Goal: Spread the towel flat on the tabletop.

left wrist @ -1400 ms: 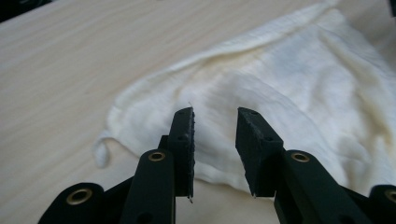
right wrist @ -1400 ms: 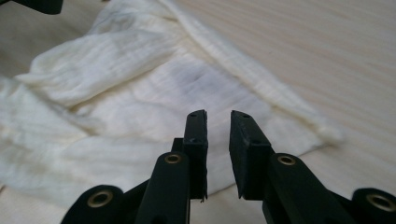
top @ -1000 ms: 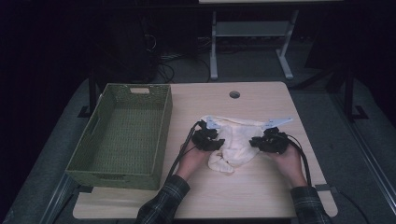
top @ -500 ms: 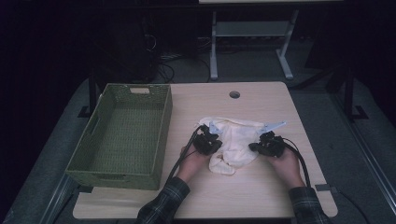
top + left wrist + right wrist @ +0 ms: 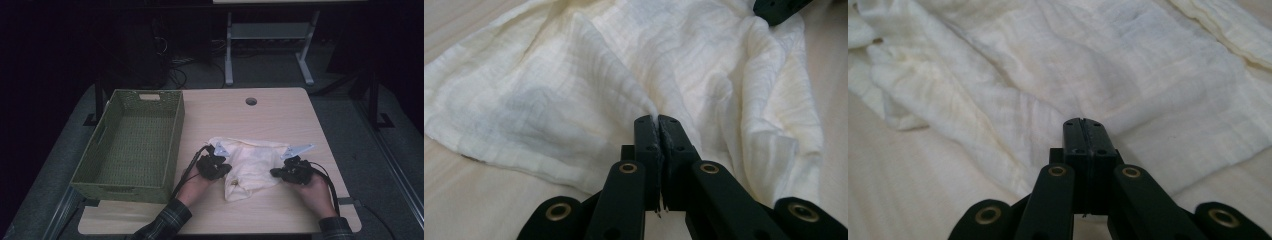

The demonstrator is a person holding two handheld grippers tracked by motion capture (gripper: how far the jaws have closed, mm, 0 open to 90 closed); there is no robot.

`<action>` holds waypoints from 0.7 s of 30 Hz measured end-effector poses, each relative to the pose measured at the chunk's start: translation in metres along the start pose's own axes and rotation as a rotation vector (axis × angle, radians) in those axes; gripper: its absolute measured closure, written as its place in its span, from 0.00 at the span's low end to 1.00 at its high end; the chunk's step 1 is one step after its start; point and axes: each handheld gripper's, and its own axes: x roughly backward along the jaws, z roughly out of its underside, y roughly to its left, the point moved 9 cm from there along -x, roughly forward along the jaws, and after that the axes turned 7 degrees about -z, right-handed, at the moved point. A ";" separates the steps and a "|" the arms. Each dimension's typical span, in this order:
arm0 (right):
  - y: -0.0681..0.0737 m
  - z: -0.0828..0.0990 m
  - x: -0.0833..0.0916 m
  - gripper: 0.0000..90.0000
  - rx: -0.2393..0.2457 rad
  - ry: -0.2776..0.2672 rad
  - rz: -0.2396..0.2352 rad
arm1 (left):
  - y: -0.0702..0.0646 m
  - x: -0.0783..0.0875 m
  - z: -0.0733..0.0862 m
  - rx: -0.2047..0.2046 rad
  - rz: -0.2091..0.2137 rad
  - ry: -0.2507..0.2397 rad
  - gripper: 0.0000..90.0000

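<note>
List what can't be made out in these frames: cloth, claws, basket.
- Cloth, high view: the edges under the left claw and right claw are covered by them.
- Right gripper view: right claw jaws meet, but whether fabric is pinched between them or merely lies under them can't be told.
- Small dark speck on the cloth: too small to identify.
- Basket, high view: inside of its near wall is hidden by the rim.

Near edge of the cream cloth (image 5: 255, 165) hidden under both grippers, forearms cut off by the high view's bottom edge — dark room behind the table (image 5: 280, 115) too dim to read, basket's (image 5: 131, 145) near wall face unseen.
</note>
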 end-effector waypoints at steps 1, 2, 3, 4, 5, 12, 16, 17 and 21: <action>0.004 0.002 0.001 1.00 0.006 0.000 -0.009 | -0.001 0.003 0.003 -0.001 0.003 0.001 0.97; 0.009 0.004 0.002 1.00 0.006 -0.005 -0.013 | -0.002 0.006 0.006 0.000 0.008 0.004 0.97; 0.014 0.006 0.003 1.00 0.012 -0.003 -0.017 | -0.002 0.008 0.008 -0.001 0.011 0.006 0.97; 0.016 0.008 0.004 1.00 0.014 0.001 -0.016 | -0.003 0.009 0.011 0.003 0.015 0.006 0.97; 0.018 0.010 0.005 1.00 0.021 0.000 -0.016 | -0.004 0.011 0.014 0.004 0.017 0.006 0.96; 0.019 -0.003 0.010 0.89 0.034 -0.055 -0.003 | -0.003 0.014 0.020 0.016 0.009 -0.013 0.88; 0.010 -0.020 0.006 0.88 0.047 -0.073 0.008 | -0.001 0.014 0.019 0.012 0.001 -0.023 0.83; 0.008 -0.026 0.004 0.88 0.047 -0.081 0.013 | -0.001 0.014 0.019 0.010 -0.003 -0.024 0.83; -0.004 -0.049 -0.004 0.85 0.066 -0.105 0.024 | 0.002 0.014 0.020 0.005 -0.006 -0.024 0.81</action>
